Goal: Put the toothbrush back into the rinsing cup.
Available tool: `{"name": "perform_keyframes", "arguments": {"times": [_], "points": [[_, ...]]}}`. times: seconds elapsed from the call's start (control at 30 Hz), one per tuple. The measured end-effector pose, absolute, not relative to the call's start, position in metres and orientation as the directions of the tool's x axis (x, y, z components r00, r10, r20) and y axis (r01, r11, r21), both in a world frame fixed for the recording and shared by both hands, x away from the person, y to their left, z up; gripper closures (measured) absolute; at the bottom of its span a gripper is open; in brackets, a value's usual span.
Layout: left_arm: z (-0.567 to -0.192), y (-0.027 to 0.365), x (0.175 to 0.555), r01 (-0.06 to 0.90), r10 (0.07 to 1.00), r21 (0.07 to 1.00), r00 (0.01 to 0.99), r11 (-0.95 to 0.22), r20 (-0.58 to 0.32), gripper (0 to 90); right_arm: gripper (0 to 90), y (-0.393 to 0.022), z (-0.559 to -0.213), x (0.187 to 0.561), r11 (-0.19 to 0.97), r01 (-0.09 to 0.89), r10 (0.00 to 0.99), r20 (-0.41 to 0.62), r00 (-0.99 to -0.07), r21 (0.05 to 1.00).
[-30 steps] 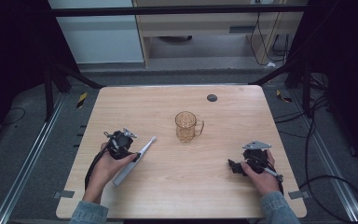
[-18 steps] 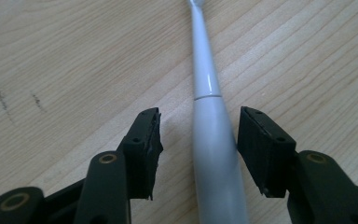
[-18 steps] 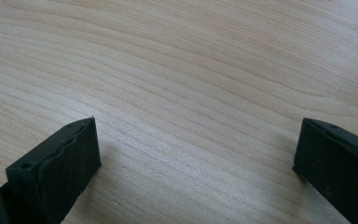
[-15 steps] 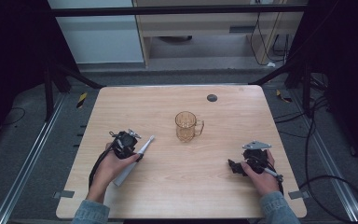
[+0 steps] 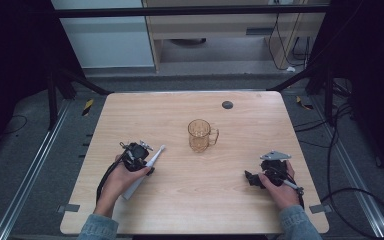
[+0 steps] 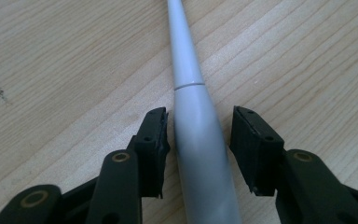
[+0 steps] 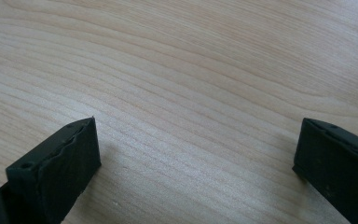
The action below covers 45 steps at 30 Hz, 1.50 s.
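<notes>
Since a second ago my left gripper has been closing its jaws around the toothbrush, lying left of the mug. Left gripper view: pads narrow, gap remaining. Right gripper gapes wide.

A pale grey-white toothbrush lies on the light wood-grain table. The mug is clear amber. Both grippers, left and right, are black; sleeves are blue denim.
</notes>
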<state>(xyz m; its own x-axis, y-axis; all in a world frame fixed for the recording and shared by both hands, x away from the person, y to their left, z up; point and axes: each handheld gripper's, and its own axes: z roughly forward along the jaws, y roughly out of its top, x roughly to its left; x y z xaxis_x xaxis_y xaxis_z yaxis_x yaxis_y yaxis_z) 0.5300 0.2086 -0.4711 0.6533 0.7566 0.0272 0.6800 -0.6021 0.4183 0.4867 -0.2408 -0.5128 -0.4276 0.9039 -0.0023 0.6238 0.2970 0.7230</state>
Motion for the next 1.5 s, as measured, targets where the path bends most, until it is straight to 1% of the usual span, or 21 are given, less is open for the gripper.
{"name": "perform_keyframes", "arguments": {"times": [0.1, 0.2, 0.3, 0.47, 0.7, 0.73, 0.9, 1.2, 1.5], "points": [[-0.471, 0.209, 0.530, 0.675, 0.750, 0.415, 0.661, -0.610, 0.026, 62.9, 0.3, -0.241, -0.513, 0.487, 0.297, 0.624, 0.904, -0.003, -0.428, 0.723], [-0.470, 0.209, 0.530, 0.672, 0.743, 0.413, 0.669, -0.615, 0.018, 66.4, 0.3, -0.241, -0.513, 0.487, 0.297, 0.624, 0.904, -0.003, -0.428, 0.723], [-0.467, 0.211, 0.530, 0.671, 0.748, 0.418, 0.663, -0.612, 0.033, 66.7, 0.4, -0.241, -0.513, 0.487, 0.297, 0.624, 0.904, -0.002, -0.428, 0.723], [-0.453, 0.216, 0.527, 0.658, 0.758, 0.468, 0.651, -0.590, 0.041, 67.0, 0.3, -0.241, -0.513, 0.487, 0.298, 0.623, 0.904, -0.003, -0.428, 0.723], [-0.437, 0.227, 0.524, 0.649, 0.788, 0.546, 0.614, -0.531, 0.036, 67.2, 0.4, -0.241, -0.513, 0.487, 0.297, 0.623, 0.904, -0.003, -0.428, 0.723], [-0.437, 0.227, 0.524, 0.649, 0.788, 0.546, 0.614, -0.531, 0.036, 67.2, 0.4, -0.241, -0.513, 0.487, 0.297, 0.623, 0.904, -0.003, -0.428, 0.723], [-0.423, 0.234, 0.521, 0.627, 0.798, 0.595, 0.601, -0.504, 0.043, 67.2, 0.4, -0.241, -0.513, 0.487, 0.297, 0.624, 0.904, -0.002, -0.428, 0.723], [-0.411, 0.238, 0.516, 0.601, 0.809, 0.643, 0.586, -0.475, 0.050, 67.3, 0.3, -0.241, -0.513, 0.487, 0.297, 0.624, 0.904, -0.002, -0.428, 0.723], [-0.406, 0.239, 0.514, 0.587, 0.813, 0.667, 0.581, -0.459, 0.049, 67.3, 0.3, -0.241, -0.513, 0.487, 0.298, 0.623, 0.904, -0.003, -0.428, 0.723]]}}
